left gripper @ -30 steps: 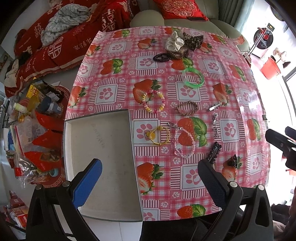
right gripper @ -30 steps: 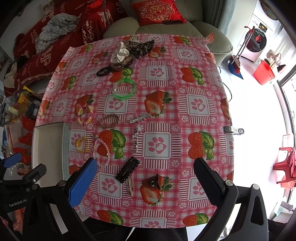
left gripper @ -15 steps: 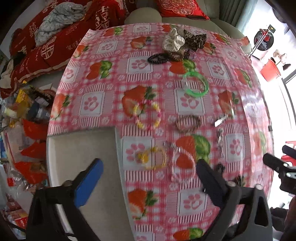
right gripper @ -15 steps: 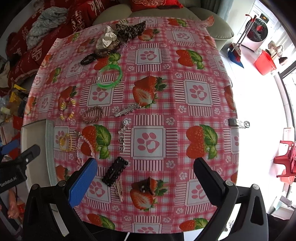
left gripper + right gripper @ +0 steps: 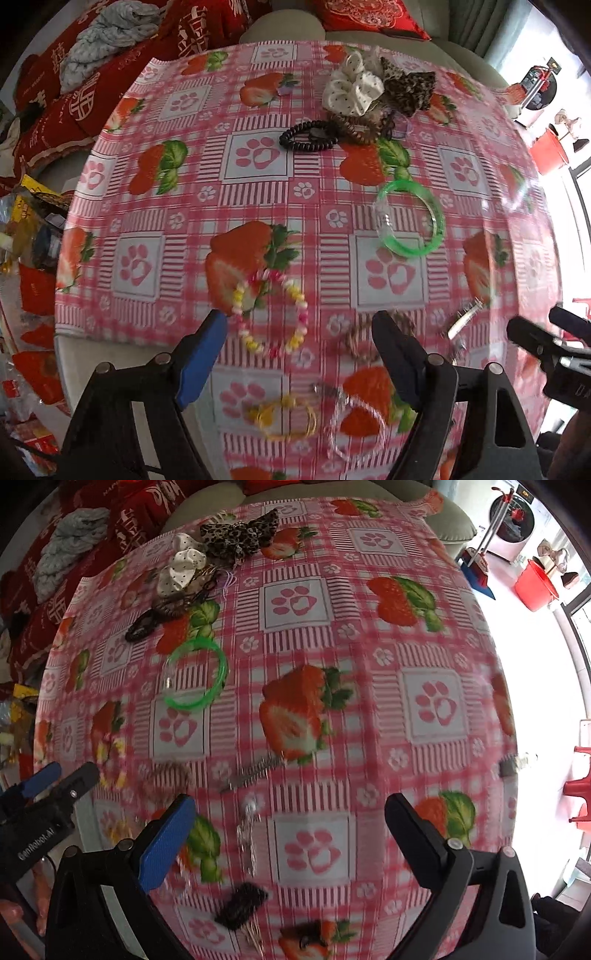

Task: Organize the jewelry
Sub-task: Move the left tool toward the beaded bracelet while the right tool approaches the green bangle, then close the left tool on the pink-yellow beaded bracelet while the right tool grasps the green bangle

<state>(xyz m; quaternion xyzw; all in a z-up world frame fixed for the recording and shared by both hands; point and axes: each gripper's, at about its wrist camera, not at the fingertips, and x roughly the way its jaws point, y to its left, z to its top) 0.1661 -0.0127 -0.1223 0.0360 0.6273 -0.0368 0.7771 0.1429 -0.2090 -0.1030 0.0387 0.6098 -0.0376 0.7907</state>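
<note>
Jewelry lies on a strawberry-print tablecloth. My left gripper is open, low over a pink-yellow bead bracelet, with a brown woven bracelet by its right finger. A yellow cord bracelet and a clear bead bracelet lie below it. A green bangle lies farther off. My right gripper is open above a silver chain, a silver clip and a black hair clip. The green bangle also shows in the right wrist view.
Scrunchies and a black coil hair tie sit at the table's far side. A grey tray's edge shows at the left. A red sofa with cushions stands behind. Clutter of packets lies on the floor at left.
Both grippers have moved forward and down over the table. The tray has slid mostly out of the left view. The pink-yellow bracelet now lies between the left fingers.
</note>
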